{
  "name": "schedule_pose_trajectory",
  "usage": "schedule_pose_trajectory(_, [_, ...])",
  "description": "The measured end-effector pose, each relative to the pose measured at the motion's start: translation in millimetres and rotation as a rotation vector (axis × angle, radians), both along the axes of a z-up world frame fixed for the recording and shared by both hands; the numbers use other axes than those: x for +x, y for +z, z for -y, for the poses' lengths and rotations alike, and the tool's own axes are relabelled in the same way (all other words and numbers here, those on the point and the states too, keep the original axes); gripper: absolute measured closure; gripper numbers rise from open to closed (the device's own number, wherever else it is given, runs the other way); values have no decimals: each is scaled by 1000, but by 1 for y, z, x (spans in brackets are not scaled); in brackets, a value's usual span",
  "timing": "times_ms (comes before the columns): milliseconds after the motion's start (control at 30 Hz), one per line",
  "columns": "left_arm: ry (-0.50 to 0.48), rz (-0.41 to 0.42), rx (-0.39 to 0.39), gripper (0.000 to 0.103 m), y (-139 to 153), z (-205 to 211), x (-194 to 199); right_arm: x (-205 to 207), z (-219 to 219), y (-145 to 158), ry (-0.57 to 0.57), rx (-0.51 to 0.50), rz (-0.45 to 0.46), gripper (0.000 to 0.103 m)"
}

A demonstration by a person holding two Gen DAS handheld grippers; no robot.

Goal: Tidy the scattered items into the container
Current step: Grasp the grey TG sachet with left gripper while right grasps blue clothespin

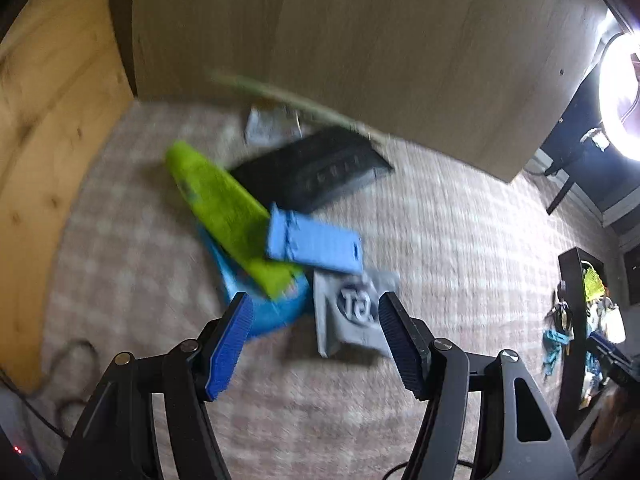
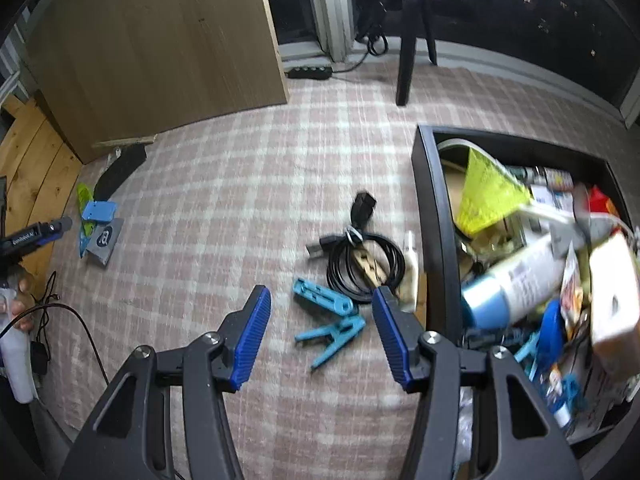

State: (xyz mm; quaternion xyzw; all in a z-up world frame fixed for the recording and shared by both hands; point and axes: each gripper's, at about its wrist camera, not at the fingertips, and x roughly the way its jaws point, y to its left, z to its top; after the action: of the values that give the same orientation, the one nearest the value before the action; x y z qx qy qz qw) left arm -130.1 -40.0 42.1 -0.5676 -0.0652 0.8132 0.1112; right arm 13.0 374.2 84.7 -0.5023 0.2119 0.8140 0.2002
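Your left tool [image 1: 316,320] stands spread, with nothing between its blue ribbed pads. It points down at a small heap on the pink checked carpet [image 1: 460,240], near the foot of the light wooden cabinet [image 1: 360,40]. The heap comprises a lime-green flat packet [image 1: 224,208], a light blue rectangular plastic piece [image 1: 316,244] overlapping its lower end, a bright blue flat packet [image 1: 264,308] beneath both, and a grey sachet with a dark round logo [image 1: 352,316] just beside them. A black flat box [image 1: 316,172] lies at the cabinet's edge, touching the green packet. This view is blurred.

Your right tool [image 2: 322,312] is likewise spread and grips nothing. Between its pads lie two turquoise plastic clips [image 2: 332,320] on the carpet. Just beyond them is a coiled black cable with plugs [image 2: 360,256], lying over a wooden clothes peg [image 2: 370,268]. The black open-topped container [image 2: 436,220] stands immediately beside these items, already crowded with mixed articles, including a yellow-green sheet [image 2: 484,196] and a white cylinder with a pale blue cap [image 2: 512,284].
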Motion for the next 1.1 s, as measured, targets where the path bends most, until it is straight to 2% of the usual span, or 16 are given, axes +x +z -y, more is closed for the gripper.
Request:
schedule_pose_trajectory(167, [-3,58,4,40,-21,-13,7,18,3,-14,-56,-45,22,51])
schedule_pose_trajectory(367, [-24,77,12,40,-29,-25,6,25,6,-31,-101,-62,62,51])
schedule_pose_trajectory(467, [-36,78,9,40,-31,-32,6,23,1,-40,-138,-86,69,51])
schedule_pose_trajectory(767, [-35,82,20,43,-32,-42,5,-4,-9,-58,-212,-73,139,50])
schedule_pose_trajectory(833, [-19,84,23,50,-31,-42,4,-10,-7,-58,-204,-71,144,51])
schedule_pose_trajectory(867, [-11,85,19,54,-30,-42,3,-13,-5,-59,-196,-76,141,54])
schedule_pose_trajectory(933, [2,87,-2,69,-29,-42,4,-18,1,-58,-176,-61,137,60])
schedule_pose_trajectory(967, [5,84,-15,71,-28,-43,5,-21,5,-58,-163,-55,137,65])
schedule_pose_trajectory(1033, [-5,86,-2,73,-28,-45,7,-25,9,-59,-145,-63,141,67])
schedule_pose_trajectory(1067, [-9,84,-2,75,-27,-47,9,-27,11,-60,-135,-65,142,73])
schedule_pose_trajectory(1100, [-11,78,-9,81,-26,-48,11,-29,14,-62,-125,-60,152,75])
